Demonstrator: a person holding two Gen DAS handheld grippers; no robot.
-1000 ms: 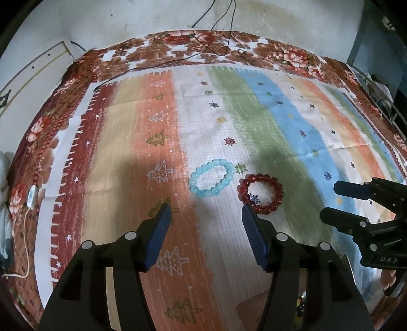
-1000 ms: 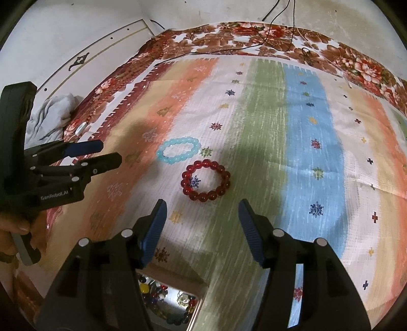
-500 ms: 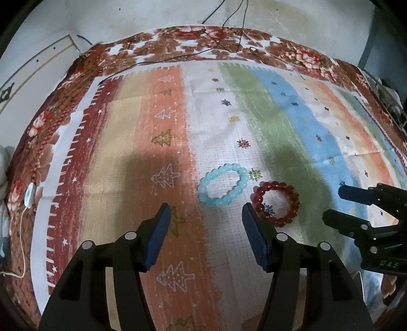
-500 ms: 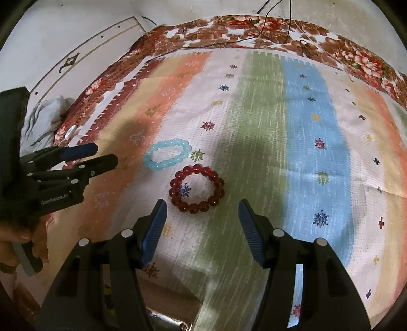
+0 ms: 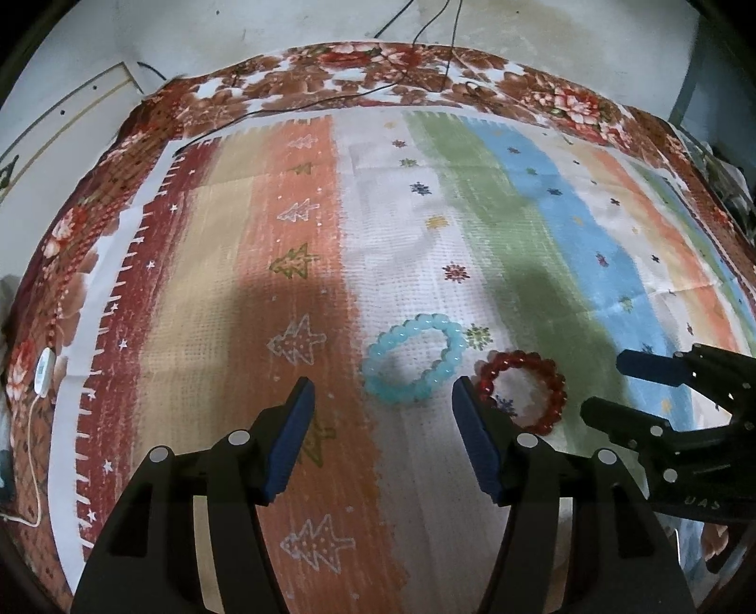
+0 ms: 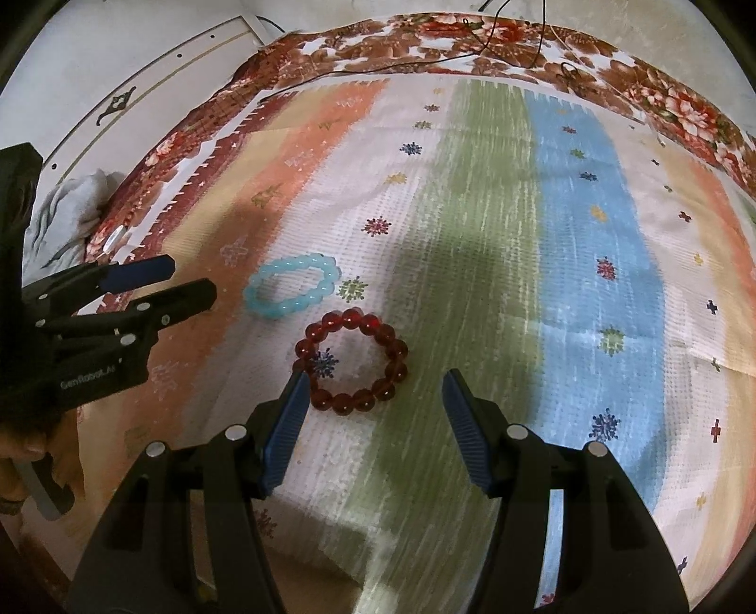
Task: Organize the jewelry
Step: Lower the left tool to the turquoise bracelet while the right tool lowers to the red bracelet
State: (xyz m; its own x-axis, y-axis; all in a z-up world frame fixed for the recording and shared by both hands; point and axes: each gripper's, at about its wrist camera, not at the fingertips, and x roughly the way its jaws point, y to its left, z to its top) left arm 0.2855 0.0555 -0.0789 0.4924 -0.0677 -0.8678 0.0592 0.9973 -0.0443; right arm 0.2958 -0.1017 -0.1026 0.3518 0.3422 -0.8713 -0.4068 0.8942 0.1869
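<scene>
A light blue bead bracelet point(image 5: 413, 361) lies flat on the striped cloth point(image 5: 302, 283), with a dark red bead bracelet point(image 5: 524, 394) just right of it. My left gripper point(image 5: 380, 401) is open and empty, its fingertips just short of the blue bracelet. In the right wrist view my right gripper point(image 6: 373, 392) is open and empty, its fingertips at the near side of the red bracelet point(image 6: 352, 361); the blue bracelet point(image 6: 290, 293) lies beyond on the left. Each gripper shows in the other's view: the right one point(image 5: 633, 392) and the left one point(image 6: 170, 288).
The striped cloth covers a floral bedspread point(image 5: 359, 66) with black cables point(image 5: 425, 33) at the far edge. A white corded device point(image 5: 45, 370) lies at the left edge. A grey garment point(image 6: 71, 208) lies off the left side. Part of a box point(image 6: 312, 581) shows under my right gripper.
Both grippers have moved forward and lower towards the bracelets, which now sit closer to the fingertips. The bracelets have not moved. Both grippers stay open.
</scene>
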